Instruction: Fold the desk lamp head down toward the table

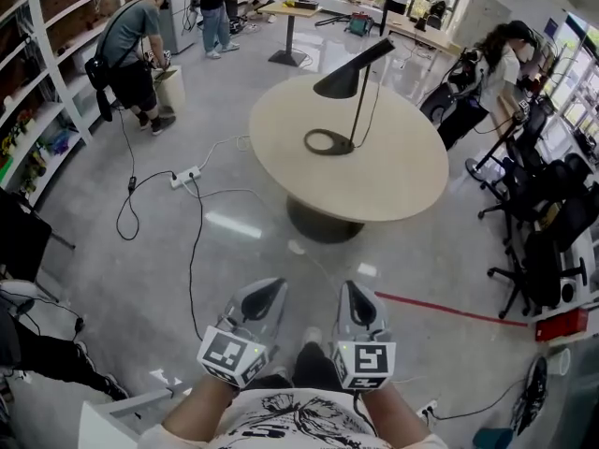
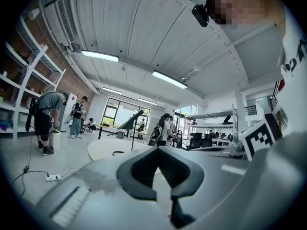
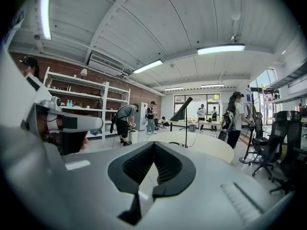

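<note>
Grippers at the lower edge of the head view, side by side, held close to the person's body. Left gripper (image 1: 272,288) has its jaws pressed together at the tips with nothing between them, as its own view confirms (image 2: 159,149). Right gripper (image 3: 153,144) is likewise closed and empty, just beside the left one (image 1: 354,288). Both point forward over bare floor (image 1: 234,251), where a cable runs to a power strip (image 1: 184,177). Beyond the floor stands a round table (image 1: 402,181) on a single pedestal. The lamp (image 1: 348,79) rests on the far half of that table, well apart from both grippers and slightly to their right. Its ring base (image 1: 326,141) lies flat on the tabletop and its thin stem rises upright. The cone-shaped head is raised and slants upward. Each gripper view shows the lamp far ahead, above the jaw tips (image 2: 130,121) (image 3: 182,110). Office chairs (image 1: 543,237) stand to the table's right; several people work at the room's far side.
</note>
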